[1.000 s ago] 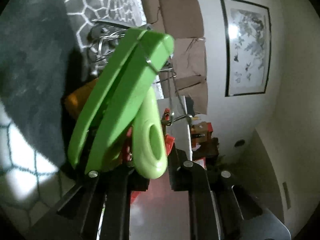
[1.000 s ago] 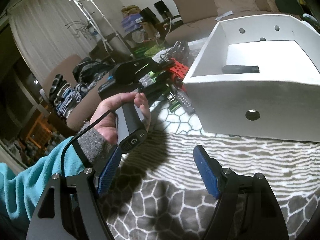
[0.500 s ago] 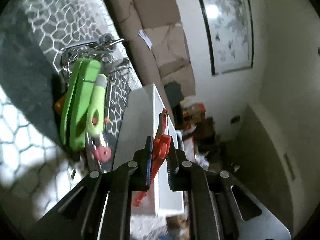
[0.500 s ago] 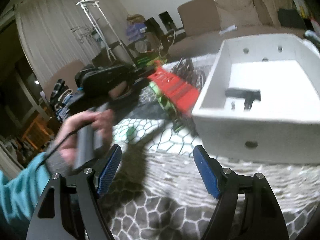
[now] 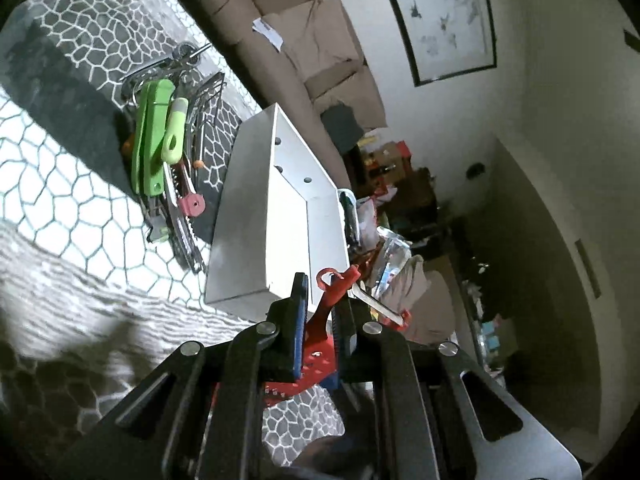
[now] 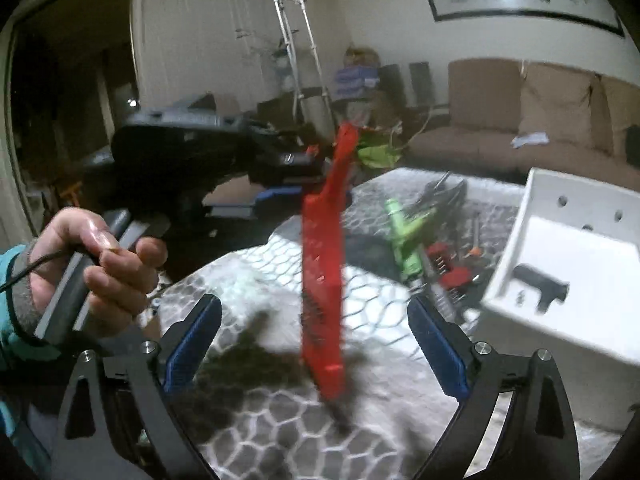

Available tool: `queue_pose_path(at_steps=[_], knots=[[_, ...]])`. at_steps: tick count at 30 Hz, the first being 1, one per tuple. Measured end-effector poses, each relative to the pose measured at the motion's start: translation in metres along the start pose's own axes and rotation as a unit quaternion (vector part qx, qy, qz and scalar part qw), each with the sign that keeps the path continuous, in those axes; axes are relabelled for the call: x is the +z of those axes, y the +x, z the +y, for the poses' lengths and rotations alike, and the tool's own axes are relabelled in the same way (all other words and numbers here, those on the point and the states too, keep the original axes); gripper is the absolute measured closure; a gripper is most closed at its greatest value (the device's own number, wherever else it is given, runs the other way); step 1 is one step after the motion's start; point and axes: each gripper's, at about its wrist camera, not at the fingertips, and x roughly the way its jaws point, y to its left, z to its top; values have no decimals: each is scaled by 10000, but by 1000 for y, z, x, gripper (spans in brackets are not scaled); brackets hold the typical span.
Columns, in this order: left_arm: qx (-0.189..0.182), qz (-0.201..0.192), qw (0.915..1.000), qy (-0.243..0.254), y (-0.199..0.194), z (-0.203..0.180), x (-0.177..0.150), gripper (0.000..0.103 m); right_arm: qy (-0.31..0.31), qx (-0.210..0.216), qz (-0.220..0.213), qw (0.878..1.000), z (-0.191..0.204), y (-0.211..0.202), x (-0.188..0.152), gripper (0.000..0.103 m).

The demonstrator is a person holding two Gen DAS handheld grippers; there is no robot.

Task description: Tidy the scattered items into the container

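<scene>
The left claw (image 5: 318, 316) is pressed together on a flat red plastic grater (image 6: 324, 248), pinching it near its handle end, so that the long perforated blade hangs down over the patterned cloth (image 6: 280, 420) covering the desk. In the right wrist view the grater is blurred, its lower edge close above the cloth, beside its own dark shadow. My guess is that it is held by the narrow end because that is the only part thin enough for the pads to bite, and the hanging blade keeps clear of the other utensils.

The right claw (image 6: 316, 344) is spread wide with nothing between its blue pads (image 6: 194, 336), and sits low in front of the grater. It looks to be waiting, or ready to steady the load.

The white container (image 6: 568, 264) stands on the cloth to the right of the grater, open side up, with one dark handled object (image 6: 542, 286) lying on its floor. Beyond it the remaining clutter lies in a heap just beside the container's far wall: a green clamp-like tool (image 5: 150, 140), a pale green peeler handle (image 5: 174, 132), wire utensils (image 5: 192, 76) and a small pink-ended piece (image 5: 192, 204).

So the tidying seems barely begun: one item in, one in the air, the heap untouched. The grater must travel right and over the container's rim, and its swinging free end could clip that wall.
</scene>
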Motion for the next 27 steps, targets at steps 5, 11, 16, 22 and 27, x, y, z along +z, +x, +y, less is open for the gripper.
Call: queue_pose_path(at_steps=[5,11,16,22,27], knots=[[-243,-72,9987,-434,-8,0,-8,93,72,-244,-56,9997,16,-5,-9,8],[-245,-44,9991,-331,-15,-21,-13,93,401,14,81,9992,6,-17,-2,90],[-259,24,9995,-196,-15,-41,-20,94,505,87,55,9987,11,-33,2,90],[-346,144,9992,-141,-1,-68,-18,95,614,31,-50,9981,5,-65,10,90],[-196,408,9987,221,44,-109,-10,95,696,-88,82,9975,-25,-93,33,91]])
